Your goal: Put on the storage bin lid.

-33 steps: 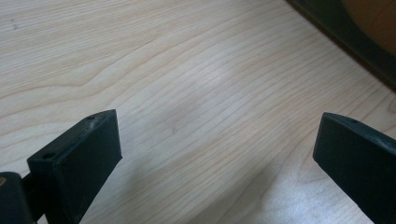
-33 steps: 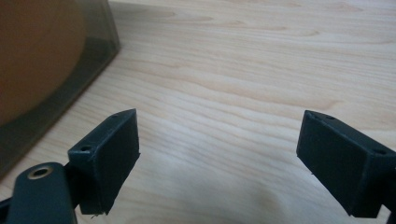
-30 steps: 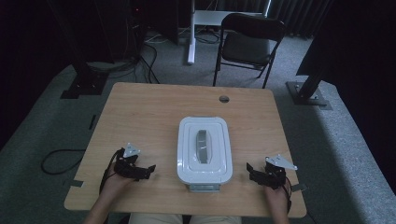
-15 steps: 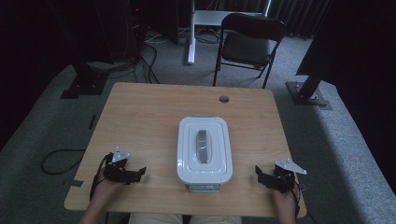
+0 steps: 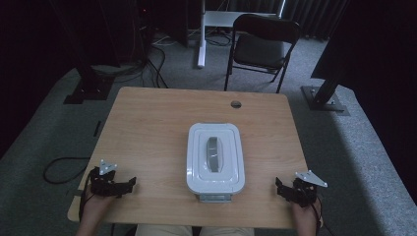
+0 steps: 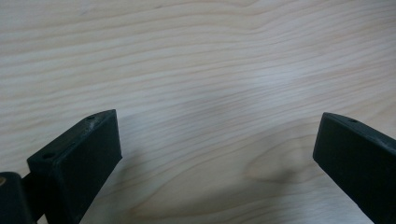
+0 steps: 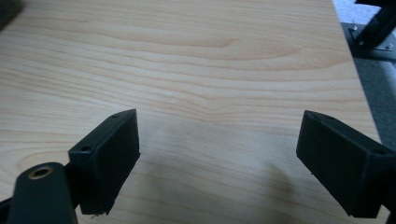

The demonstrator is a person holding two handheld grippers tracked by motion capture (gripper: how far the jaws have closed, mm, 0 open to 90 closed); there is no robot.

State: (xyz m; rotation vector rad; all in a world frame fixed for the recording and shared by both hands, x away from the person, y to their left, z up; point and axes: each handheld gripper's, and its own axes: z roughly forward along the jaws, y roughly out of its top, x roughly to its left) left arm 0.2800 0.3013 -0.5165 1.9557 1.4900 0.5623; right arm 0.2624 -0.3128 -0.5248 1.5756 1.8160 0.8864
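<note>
**A:** High view first: white lidded container (image 5: 216, 161) sits in the lower middle of the frame on the bench (image 5: 147, 128), grey handle on top, lid looks on. Left hand-held gripper (image 5: 129, 183) is in the lower left, right hand-held gripper (image 5: 278, 184) in the lower right, both well apart from the box.

**B:** Left gripper view: just bare wood grain between its 2 black jaws, spread wide, 1 at each bottom corner, nothing gripped.

**A:** Right gripper view's the same deal, jaws wide apart, nothing held, bench edge and grey floor in the upper right.

**B:** So I'd call this the very start, hands parked, box untouched. My guess is the next move needs both grippers coming in toward the middle, 1 to steady the body and 1 to pinch that handle.
</note>
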